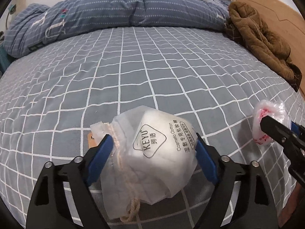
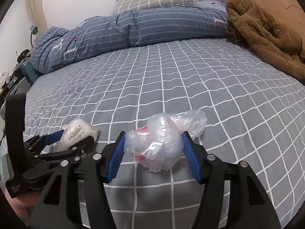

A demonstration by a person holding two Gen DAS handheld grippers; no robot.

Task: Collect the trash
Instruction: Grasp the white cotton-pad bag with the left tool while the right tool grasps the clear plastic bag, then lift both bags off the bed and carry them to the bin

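While both tongs are already loaded, the step in hand is looking like carry-off, not pickup. Left tongs (image 1: 152, 143) are clamping the cosmetic cotton bag (image 1: 152, 148), blue pads (image 1: 103, 150) pressing into its two sides, drawstring cord (image 1: 131, 206) dangling loose below toward the camera. Right tongs (image 2: 153, 145) are pinching the crumpled clear plastic bag (image 2: 162, 143) with red print, jaws narrowed around its bulk, a loose flap sticking out past the right pad (image 2: 190, 158). Both pieces are sitting low over the near part of the bed (image 1: 133, 66); cannot tell if they are touching the grid-pattern sheet or lifted just clear. No bin is showing in either view.

To do it well: keeping squeeze steady on both, since soft film is likely slipping if the jaws relax; lifting straight up before swinging away so the cord is not dragging on the sheet; keeping the two tongs apart so the loads are not tangling. Farther out, the folded blue quilt (image 1: 124, 9) and brown fleece garment (image 1: 257, 38) are lying well apart from the tongs, not in the way.
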